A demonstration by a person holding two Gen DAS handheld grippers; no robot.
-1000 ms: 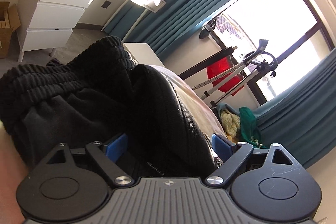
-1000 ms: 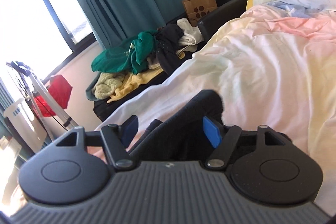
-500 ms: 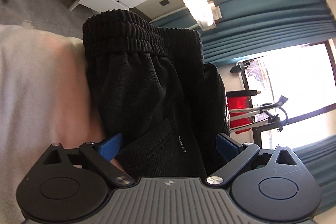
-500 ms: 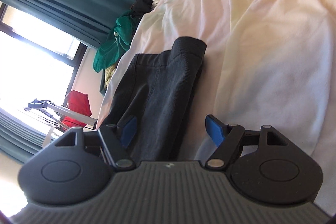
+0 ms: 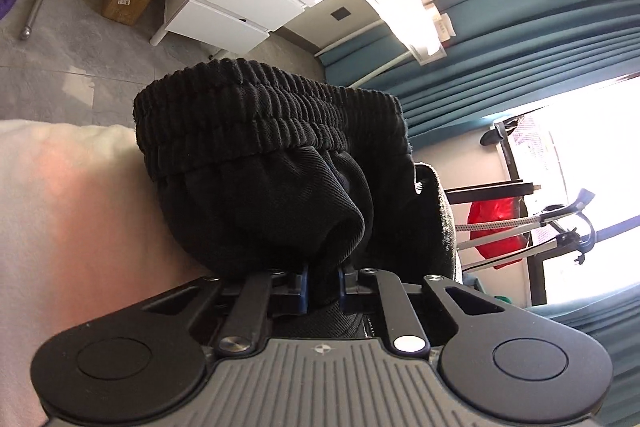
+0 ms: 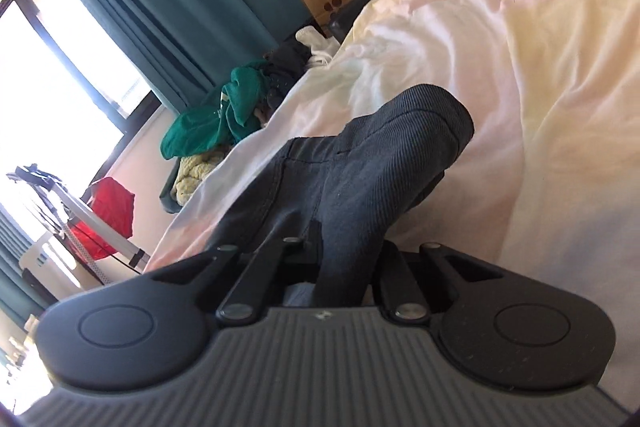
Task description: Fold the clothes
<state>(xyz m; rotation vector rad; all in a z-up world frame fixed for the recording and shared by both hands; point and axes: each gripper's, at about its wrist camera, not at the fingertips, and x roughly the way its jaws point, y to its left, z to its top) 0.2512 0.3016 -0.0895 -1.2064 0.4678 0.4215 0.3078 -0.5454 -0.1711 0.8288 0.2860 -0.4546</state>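
Black ribbed-waist trousers (image 5: 256, 195) lie on the pastel duvet (image 6: 540, 107), the left gripper (image 5: 322, 291) closing on a bunched fold near the waistband. The right gripper (image 6: 340, 267) clamps cloth at the far end, probably a leg, likely so both can lift it for folding.

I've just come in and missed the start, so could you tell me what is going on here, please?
A person is folding a pair of dark trousers on a bed with a handheld gripper in each hand. The left gripper is closing on a bunch of fabric just below the ribbed waistband. The right gripper has pinched another part of the same garment. Both ends are gripped, and the trousers lie on the pale bedding. More clothes are heaped beside the bed.
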